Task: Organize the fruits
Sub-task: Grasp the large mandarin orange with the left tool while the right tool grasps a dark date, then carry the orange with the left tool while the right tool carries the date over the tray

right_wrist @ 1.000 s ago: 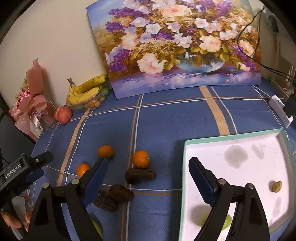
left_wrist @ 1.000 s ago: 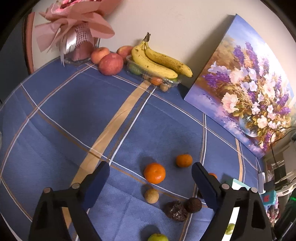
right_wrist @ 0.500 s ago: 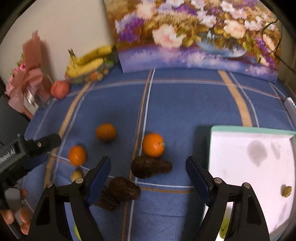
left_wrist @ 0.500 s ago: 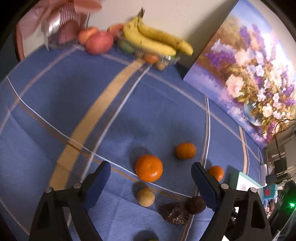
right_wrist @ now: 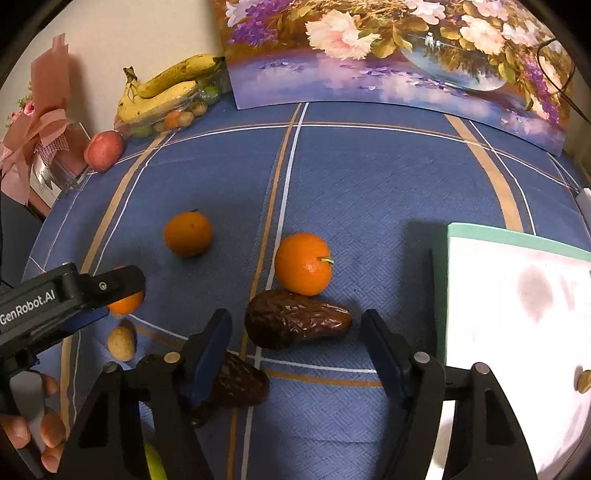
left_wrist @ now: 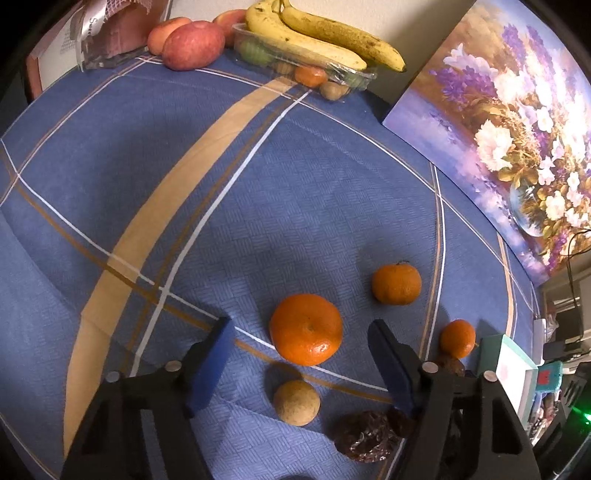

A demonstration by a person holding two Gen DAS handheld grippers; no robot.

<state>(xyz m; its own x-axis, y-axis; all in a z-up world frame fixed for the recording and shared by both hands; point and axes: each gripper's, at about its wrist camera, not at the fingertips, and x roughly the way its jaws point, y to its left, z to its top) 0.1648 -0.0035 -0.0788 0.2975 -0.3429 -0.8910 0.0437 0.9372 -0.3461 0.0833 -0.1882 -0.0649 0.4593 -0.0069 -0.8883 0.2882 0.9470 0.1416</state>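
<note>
left tongs [left_wrist: 299, 356]: lower over the table than a second ago, tilted more steeply down. jaws narrower than before and closing; pads touch nothing. the largest mandarin [left_wrist: 306, 328] lies between the two blue pads, clear of both, a little ahead of their tips. a small tan round fruit [left_wrist: 296, 402] sits just behind it, nearer the camera; a dark wrinkled fruit [left_wrist: 364, 441] near the right-hand pad.

right tongs [right_wrist: 295, 345]: likewise lower and nearer the cloth than a second ago. jaws narrower and closing, holding nothing. a dark brown wrinkled avocado [right_wrist: 297, 319] lies crosswise between the pads, gaps on both sides. a stemmed mandarin [right_wrist: 303, 264] touches its far side; a second dark fruit [right_wrist: 238, 384] lies partly under the left-hand pad.

reading: both tongs have moved from approach to straddling one fruit each, so two grasps look imminent; neither fruit is lifted yet.

further out: another mandarin [right_wrist: 187, 234] well apart on the blue checked tablecloth [right_wrist: 369, 177]. green-rimmed white tray [right_wrist: 517, 240], the likely destination, just right of the right tongs. bananas [left_wrist: 317, 35] on a clear punnet, apples [left_wrist: 192, 44] and a flower painting [right_wrist: 388, 48] at the back.
</note>
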